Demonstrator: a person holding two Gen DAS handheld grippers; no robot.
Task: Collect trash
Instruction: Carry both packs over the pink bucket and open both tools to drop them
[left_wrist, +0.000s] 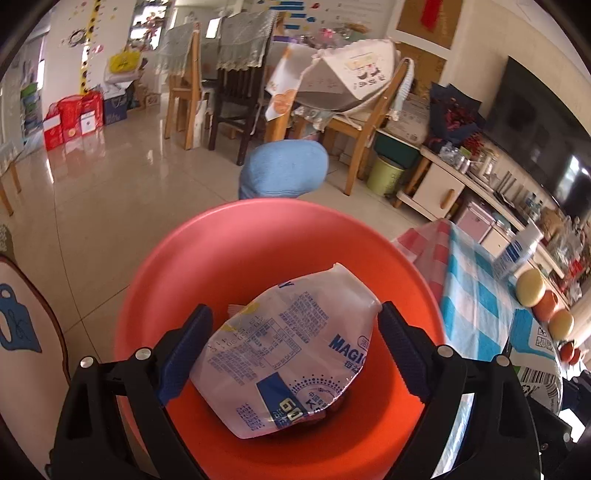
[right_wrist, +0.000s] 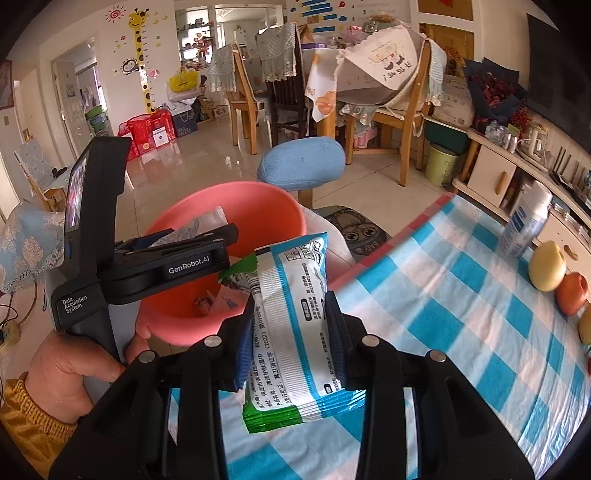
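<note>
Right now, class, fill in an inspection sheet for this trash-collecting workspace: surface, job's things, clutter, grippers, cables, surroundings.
Surface: checked tablecloth, blue, white and red.
Job's things: red basin beside the table edge; white and blue wrapper over it; green and white packet.
Clutter: white bottle and fruit near the table's far side.
Grippers: left gripper wide, wrapper between its fingers, grip unclear; right gripper shut on the packet.
Cables: thin wires at the left edge.
Surroundings: blue stool, wooden chairs, green bin, tiled floor.
</note>
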